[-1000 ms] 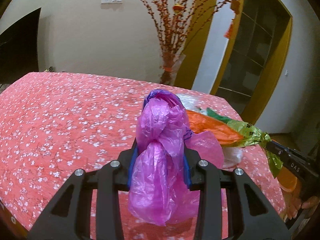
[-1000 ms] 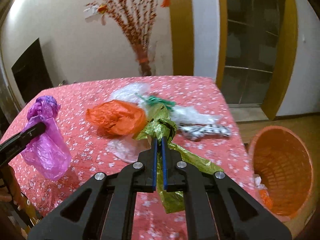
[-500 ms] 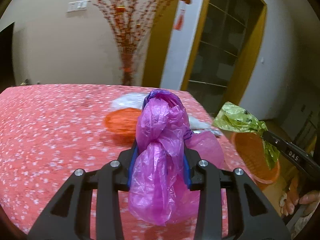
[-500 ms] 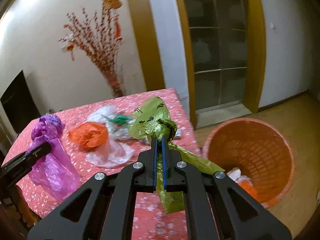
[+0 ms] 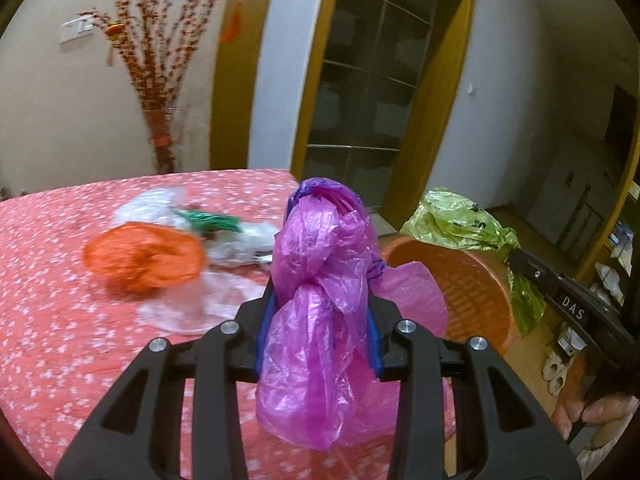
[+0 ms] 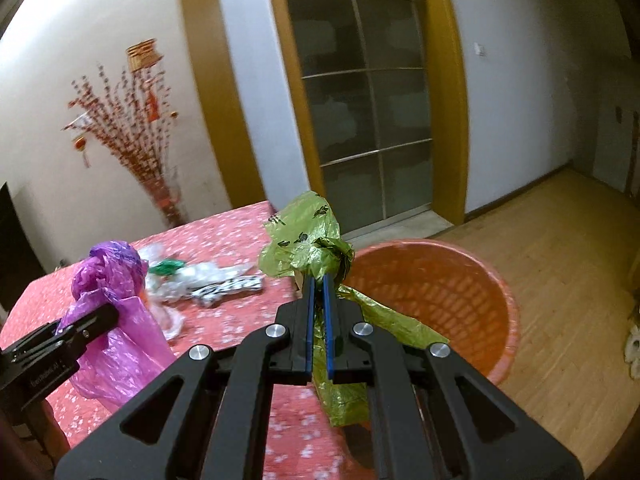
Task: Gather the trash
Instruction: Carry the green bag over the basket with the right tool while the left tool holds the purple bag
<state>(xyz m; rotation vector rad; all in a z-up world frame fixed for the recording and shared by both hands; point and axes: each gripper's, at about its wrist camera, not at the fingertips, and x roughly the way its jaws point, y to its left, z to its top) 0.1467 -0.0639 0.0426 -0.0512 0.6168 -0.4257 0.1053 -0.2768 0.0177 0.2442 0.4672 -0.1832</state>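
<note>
Firmly between tool (image 5: pixel 320 304) pads: pink bag (image 5: pixel 320 280).

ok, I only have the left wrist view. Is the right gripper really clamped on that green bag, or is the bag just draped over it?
Observer: Clamped. The right wrist view shows the right gripper with its blue pads pinched on the green bag's twisted neck. The rest of the bag hangs below.
Operator: Anything in the orange basket? My purple bag blocks it.
Observer: Cannot tell. The walls that show look bare, but the gripper hides its bottom.
Operator: What's on the table behind the purple bag?
Observer: A black-and-white wrapper lies on the table, near the edge toward the basket.
</note>
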